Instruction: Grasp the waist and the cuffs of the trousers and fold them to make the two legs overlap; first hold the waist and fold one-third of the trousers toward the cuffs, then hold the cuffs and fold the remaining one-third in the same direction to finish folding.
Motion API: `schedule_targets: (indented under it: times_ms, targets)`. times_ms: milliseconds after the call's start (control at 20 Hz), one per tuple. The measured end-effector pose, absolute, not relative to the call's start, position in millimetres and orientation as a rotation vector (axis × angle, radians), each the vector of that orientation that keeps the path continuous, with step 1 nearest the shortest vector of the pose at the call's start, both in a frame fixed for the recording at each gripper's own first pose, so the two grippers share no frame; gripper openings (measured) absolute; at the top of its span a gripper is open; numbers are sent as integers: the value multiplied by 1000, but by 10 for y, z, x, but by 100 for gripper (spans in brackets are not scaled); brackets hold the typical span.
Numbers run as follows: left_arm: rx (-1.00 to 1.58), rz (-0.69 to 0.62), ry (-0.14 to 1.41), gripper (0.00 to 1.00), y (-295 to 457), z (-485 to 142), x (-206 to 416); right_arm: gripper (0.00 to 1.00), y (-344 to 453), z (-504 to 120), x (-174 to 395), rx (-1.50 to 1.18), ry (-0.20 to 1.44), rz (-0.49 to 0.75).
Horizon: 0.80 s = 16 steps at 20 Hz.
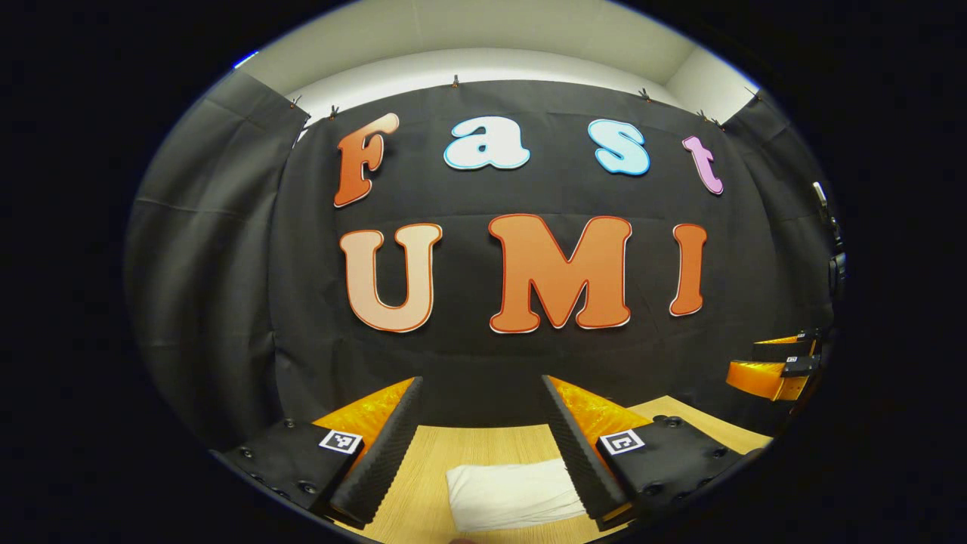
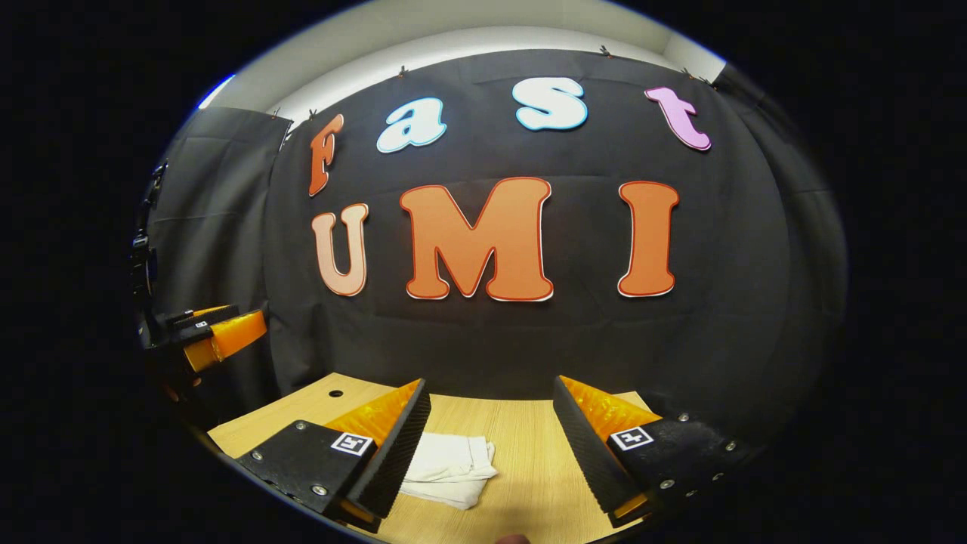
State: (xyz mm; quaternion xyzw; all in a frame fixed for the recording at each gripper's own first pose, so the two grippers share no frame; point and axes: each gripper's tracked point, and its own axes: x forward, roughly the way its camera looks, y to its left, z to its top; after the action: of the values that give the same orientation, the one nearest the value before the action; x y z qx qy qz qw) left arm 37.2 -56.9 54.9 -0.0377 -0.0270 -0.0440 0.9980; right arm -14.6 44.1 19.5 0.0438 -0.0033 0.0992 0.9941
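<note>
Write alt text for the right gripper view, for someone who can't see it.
A folded white pair of trousers lies on a light wooden table, partly behind one finger of the right gripper, whose jaws stand wide apart above the table and touch nothing. The left gripper shows farther off at the left edge, before a black cloth wall.

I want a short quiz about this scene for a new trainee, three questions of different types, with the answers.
1. True or false: the left gripper is shut on the trousers.
2. The trousers lie on: A) a wooden table, B) the floor, C) a chair.
3. Fill in: the trousers look already ____ into a small bundle.

Key: 1 false, both grippers are open, the right gripper too, and neither holds anything. 2 A. 3 folded.
</note>
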Motion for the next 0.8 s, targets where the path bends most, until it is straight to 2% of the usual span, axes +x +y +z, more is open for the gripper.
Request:
schedule_targets:
  times_ms: [50,100,400,500,700,800]
  targets:
    - [-74,-87,-55,96,-566,546,378,98,448,198,-158,90,-8,203]
    - [-73,-85,-54,99,-569,538,367,98,456,203,-161,88,-10,202]
    - [-68,-85,-59,100,-591,542,301,98,476,171,-171,83,-7,208]
    - [-70,-83,-61,96,-595,560,288,98,490,172,-175,81,-7,212]
    - [-74,-82,-61,96,-607,554,277,98,493,177,-184,71,-12,216]
    - [-72,-83,-62,98,-622,558,284,98,487,181,-185,67,-14,216]
